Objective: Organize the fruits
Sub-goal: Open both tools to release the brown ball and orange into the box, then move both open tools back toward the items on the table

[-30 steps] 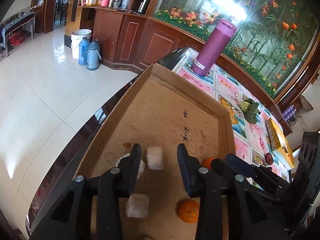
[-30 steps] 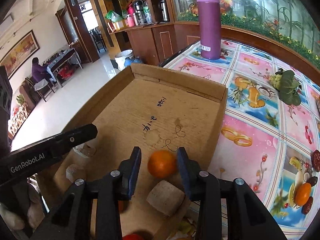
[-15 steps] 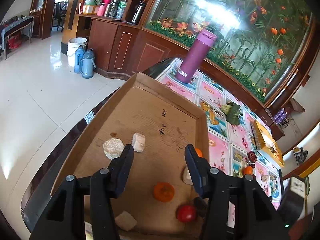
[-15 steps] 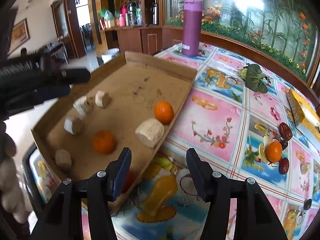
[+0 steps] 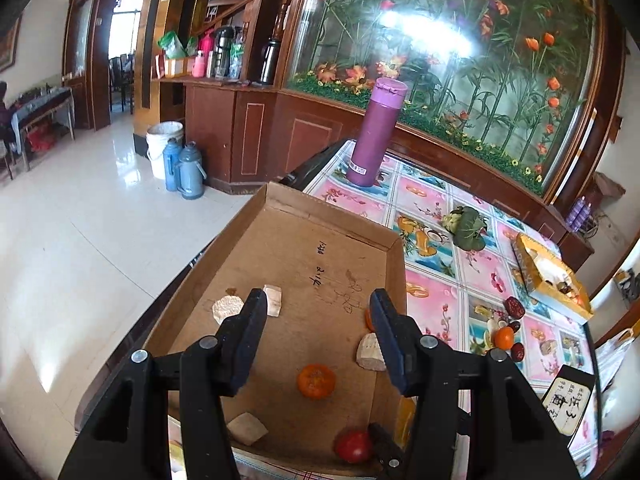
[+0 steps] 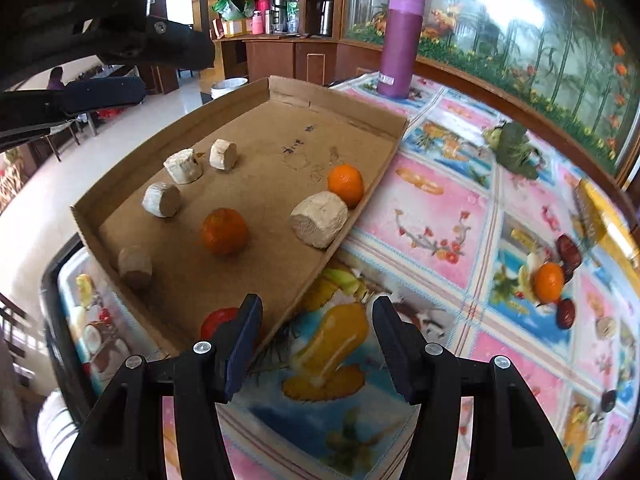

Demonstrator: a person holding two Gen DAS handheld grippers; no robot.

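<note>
A shallow cardboard tray (image 6: 340, 96) (image 5: 332, 208) lies on the table's left part. In it lie two oranges (image 6: 346, 179) (image 6: 224, 231) (image 5: 316, 381), a red fruit (image 6: 218, 322) (image 5: 354, 445) at the near edge and several pale cut chunks (image 6: 319, 220) (image 5: 228, 309). A third orange (image 6: 549, 282) (image 5: 504, 337) lies on the tablecloth to the right among dark red dates (image 6: 569, 249). My left gripper (image 5: 318, 336) is open and empty above the tray. My right gripper (image 6: 318, 338) is open and empty above the tablecloth beside the tray's near corner.
A purple flask (image 6: 400, 44) (image 5: 376, 132) stands behind the tray. A green leafy bunch (image 6: 512, 146) and a yellow box (image 5: 550, 276) lie on the flowered tablecloth to the right. The table's left edge drops to a tiled floor (image 5: 80, 240).
Both grippers have pulled back and up from the tray and opened wider. The orange that was between my right fingers now lies in the tray by its right wall.
</note>
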